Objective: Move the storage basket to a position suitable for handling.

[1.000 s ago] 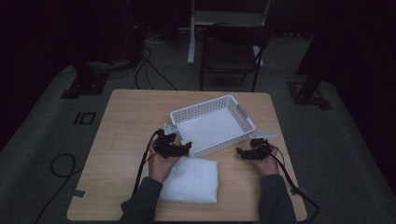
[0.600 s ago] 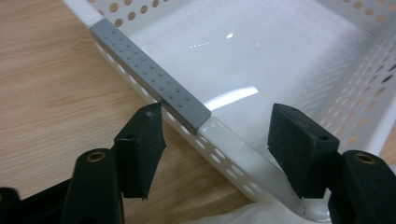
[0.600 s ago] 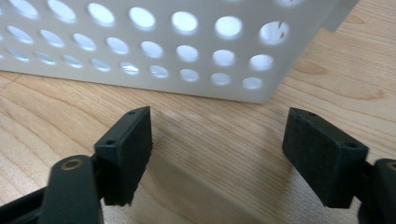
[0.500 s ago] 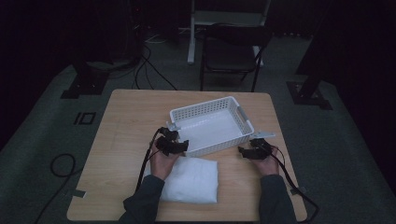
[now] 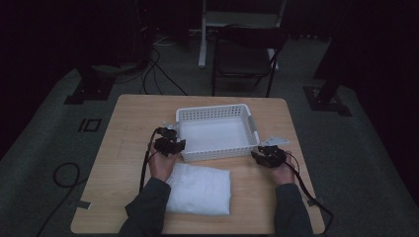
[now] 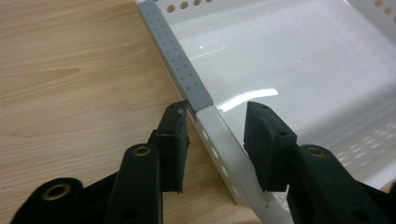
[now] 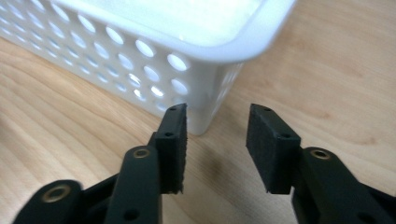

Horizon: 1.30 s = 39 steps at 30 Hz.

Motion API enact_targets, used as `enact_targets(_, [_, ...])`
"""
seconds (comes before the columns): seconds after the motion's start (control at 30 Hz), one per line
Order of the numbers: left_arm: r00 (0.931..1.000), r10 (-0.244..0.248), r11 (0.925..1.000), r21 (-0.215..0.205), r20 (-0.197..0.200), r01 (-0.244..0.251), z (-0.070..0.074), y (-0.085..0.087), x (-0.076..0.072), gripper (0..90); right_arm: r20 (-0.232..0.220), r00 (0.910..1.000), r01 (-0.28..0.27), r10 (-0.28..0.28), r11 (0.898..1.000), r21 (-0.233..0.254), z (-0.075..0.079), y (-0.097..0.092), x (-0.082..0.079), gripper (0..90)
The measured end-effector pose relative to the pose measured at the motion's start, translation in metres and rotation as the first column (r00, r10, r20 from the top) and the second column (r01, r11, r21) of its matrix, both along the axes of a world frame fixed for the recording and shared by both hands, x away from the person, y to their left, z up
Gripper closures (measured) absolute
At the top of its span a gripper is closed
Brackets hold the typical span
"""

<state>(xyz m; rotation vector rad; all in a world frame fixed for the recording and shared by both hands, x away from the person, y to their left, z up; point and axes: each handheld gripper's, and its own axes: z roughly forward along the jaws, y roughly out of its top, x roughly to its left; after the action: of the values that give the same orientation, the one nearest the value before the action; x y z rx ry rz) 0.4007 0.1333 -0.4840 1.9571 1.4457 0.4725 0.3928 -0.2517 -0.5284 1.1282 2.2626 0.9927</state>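
Note:
A white perforated basket point(image 5: 217, 111) stands empty at the table's middle, square to its edges. My left gripper point(image 5: 170, 143) point(image 6: 217, 109) straddles the basket's left rim point(image 6: 219, 135) just below its grey handle strip point(image 6: 180, 65). The outer pad point(image 6: 175, 135) touches the rim, while the inner pad point(image 6: 264, 140) stands a gap away inside the basket. These jaws have just been closing. My right gripper point(image 5: 267, 155) point(image 7: 215, 109) points at the basket's near right corner point(image 7: 205, 116), which sits at the fingertips beside the left pad point(image 7: 173, 144). Its jaws have also just been closing, and no pad presses on anything.
A folded white cloth point(image 5: 200, 187) lies on the wooden table point(image 5: 123, 128) between the person's forearms, near the front edge. Cables trail from both grippers. A dark chair point(image 5: 244, 54) stands beyond the table's far edge.
The basket has swung from skewed to square with the table. My left gripper has moved left and away along its rim. Both pairs of jaws have narrowed.

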Motion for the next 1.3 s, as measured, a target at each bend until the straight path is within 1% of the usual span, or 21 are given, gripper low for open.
enact_targets(0.03, [1.0,0.009,1.0,-0.003,0.0,-0.009,0.0,0.002,0.0,60.3,0.008,1.0,-0.002,0.002,1.0,0.002,0.003,0.0,-0.001,58.3])
enact_targets(0.13, [0.9999,0.014,0.9999,-0.008,0.003,-0.014,0.001,0.008,0.0,61.6,0.045,0.9989,0.009,-0.01,1.0,0.014,0.015,-0.001,-0.005,59.6])
enact_targets(0.23, [0.9997,0.023,0.9996,-0.019,0.012,-0.023,0.003,0.013,-0.001,62.6,0.05,0.9987,0.01,-0.012,0.999,0.038,0.026,0.0,-0.007,60.0])
enact_targets(0.27, [0.9996,0.024,0.9996,-0.018,0.012,-0.024,0.003,0.015,0.0,62.9,0.045,0.9989,0.009,-0.01,0.999,0.039,0.03,0.001,-0.008,59.9])
enact_targets(0.3, [0.9995,0.027,0.9995,-0.019,0.014,-0.027,0.003,0.016,0.0,63.0,0.045,0.9989,0.013,-0.014,1.0,0.026,0.033,0.003,-0.009,59.9])
enact_targets(0.33, [0.9995,0.028,0.9994,-0.018,0.013,-0.028,0.003,0.018,0.0,63.3,0.044,0.999,0.008,-0.01,1.0,0.03,0.037,0.005,-0.01,59.7])
enact_targets(0.37, [0.9994,0.032,0.9993,-0.02,0.014,-0.032,0.004,0.02,0.0,63.3,0.044,0.999,0.008,-0.01,1.0,0.03,0.037,0.005,-0.01,59.7])
enact_targets(0.4, [0.9993,0.034,0.9992,-0.022,0.015,-0.034,0.004,0.022,0.0,63.3,0.041,0.9992,0.0,-0.001,0.999,0.039,0.041,0.005,-0.011,59.6])
enact_targets(0.47, [0.9993,0.034,0.9992,-0.02,0.016,-0.034,0.004,0.025,0.001,63.3,0.048,0.9988,0.009,-0.011,0.999,0.049,0.047,0.006,-0.012,59.2])
enact_targets(0.53, [0.9989,0.042,0.9988,-0.025,0.018,-0.042,0.004,0.027,0.002,63.3,0.062,0.998,0.008,-0.013,0.997,0.079,0.051,0.008,-0.013,57.9])
enact_targets(0.57, [0.999,0.042,0.9989,-0.025,0.018,-0.041,0.004,0.029,0.002,63.3,0.066,0.9975,0.019,-0.025,0.996,0.085,0.051,0.013,-0.011,57.4])
enact_targets(0.63, [0.9989,0.042,0.9988,-0.027,0.019,-0.042,0.003,0.032,0.003,63.3,0.067,0.9974,0.022,-0.028,0.996,0.088,0.051,0.015,-0.01,57.4])
enact_targets(0.73, [0.9986,0.046,0.9988,-0.017,0.028,-0.045,0.003,0.036,0.003,63.5,0.049,0.9978,0.038,-0.043,0.993,0.109,0.046,0.025,-0.005,58.3])
enact_targets(0.83, [0.9982,0.043,0.999,-0.012,0.042,-0.042,0.003,0.04,0.003,63.7,0.046,0.9972,0.052,-0.059,0.991,0.122,0.045,0.034,-0.002,58.6])
enact_targets(0.93, [0.998,0.041,0.9989,-0.024,0.048,-0.04,0.002,0.044,0.003,64.5,0.033,0.9967,0.068,-0.073,0.987,0.143,0.045,0.039,0.002,59.6])
enact_targets(1.03, [0.998,0.036,0.9991,-0.025,0.052,-0.035,0.002,0.048,0.003,66.3,0.024,0.9977,0.06,-0.063,0.989,0.133,0.042,0.045,0.004,60.5])
enact_targets(1.13, [0.998,0.036,0.9992,-0.021,0.052,-0.035,0.003,0.051,0.003,69.0,0.008,0.9992,0.039,-0.04,0.99,0.137,0.038,0.05,0.005,62.3])
enact_targets(1.2, [0.998,0.036,0.9992,-0.021,0.053,-0.035,0.003,0.052,0.003,69.3,0.009,0.9994,0.033,-0.035,0.992,0.121,0.039,0.052,0.005,62.3])
enact_targets(1.3, [0.9979,0.04,0.9991,-0.017,0.052,-0.039,0.004,0.054,0.003,69.8,0.007,0.9996,0.027,-0.028,0.993,0.112,0.04,0.055,0.005,63.3])
